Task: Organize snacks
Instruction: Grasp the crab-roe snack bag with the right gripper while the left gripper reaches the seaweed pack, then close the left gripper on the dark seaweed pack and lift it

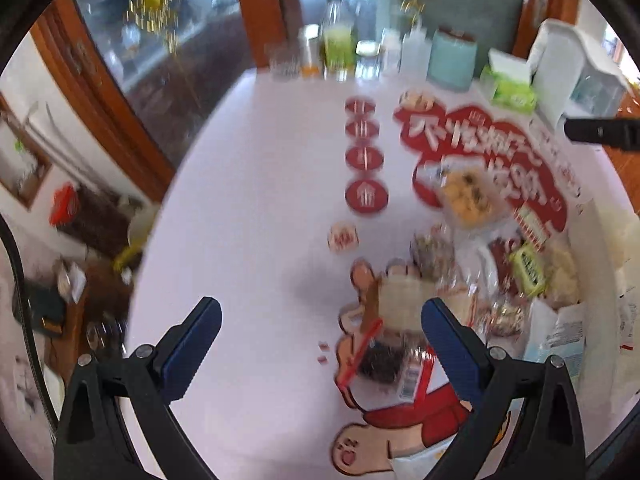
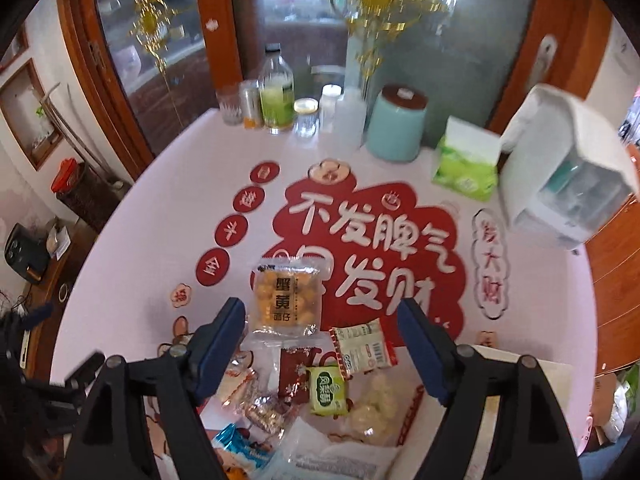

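Yellow snack packet (image 2: 287, 302): flat on the worktop (image 2: 160, 240), long axis running away from the camera, printed face up, top seal toward the far bottles.
Snack heap (image 2: 320, 396): jumbled nearer the camera, green packet (image 2: 327, 391) upright in view.
Right claw (image 2: 322, 340): spread wide above the heap, nothing gripped, left finger tip overlapping the yellow packet's edge.
Left claw (image 1: 320, 340): spread wide, empty, over the worktop beside the heap.
Hard to read: left wrist view motion-blurred; nearest packets cut off by claw arms.
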A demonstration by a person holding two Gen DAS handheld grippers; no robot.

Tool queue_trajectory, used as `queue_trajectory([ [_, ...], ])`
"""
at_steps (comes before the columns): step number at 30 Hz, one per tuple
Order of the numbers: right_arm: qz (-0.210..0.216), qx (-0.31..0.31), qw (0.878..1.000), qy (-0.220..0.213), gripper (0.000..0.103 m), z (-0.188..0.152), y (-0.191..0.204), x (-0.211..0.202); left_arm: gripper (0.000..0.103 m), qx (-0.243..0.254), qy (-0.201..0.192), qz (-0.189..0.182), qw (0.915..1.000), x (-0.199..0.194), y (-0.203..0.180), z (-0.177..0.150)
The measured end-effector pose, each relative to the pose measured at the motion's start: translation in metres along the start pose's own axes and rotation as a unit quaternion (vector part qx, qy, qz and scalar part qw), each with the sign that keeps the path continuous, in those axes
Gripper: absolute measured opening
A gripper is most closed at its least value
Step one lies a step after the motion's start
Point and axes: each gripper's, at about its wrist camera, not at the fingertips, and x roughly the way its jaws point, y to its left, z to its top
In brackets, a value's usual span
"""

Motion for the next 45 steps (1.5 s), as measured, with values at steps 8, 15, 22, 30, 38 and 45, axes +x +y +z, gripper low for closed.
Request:
queue_trajectory([
  [8, 0.037, 0.015, 0.998, 0.057, 0.079, -0.004, -0.009, 0.078, 0.100, -0.052, 0.113, -0.030, 0.9918, 0.068, -0.015, -0.037],
  [15, 0.053, 0.028, 0.995, 0.078, 0.080, -0.006, -0.003, 0.132, 0.100, -0.077, 0.145, -0.034, 0.9858, 0.098, -0.033, -0.058],
  [22, 0.049, -0.004, 0.995, 0.087, 0.095, -0.005, 0.026, 0.169, 0.099, -0.088, 0.157, -0.022, 0.9835, 0.116, -0.038, -0.069],
  [30, 0.036, -0.022, 0.990, 0.134, 0.097, -0.020, 0.037, 0.206, 0.087, -0.102, 0.135, -0.009, 0.9855, 0.114, -0.028, -0.084],
  [38, 0.025, -0.005, 0.992, 0.123, 0.081, -0.027, 0.023, 0.199, 0.041, -0.104, 0.107, -0.006, 0.9887, 0.100, -0.023, -0.091],
  [45, 0.026, 0.020, 0.993, 0.116, 0.077, -0.030, 0.015, 0.186, 0.039, -0.106, 0.106, -0.008, 0.9887, 0.083, -0.021, -0.089],
])
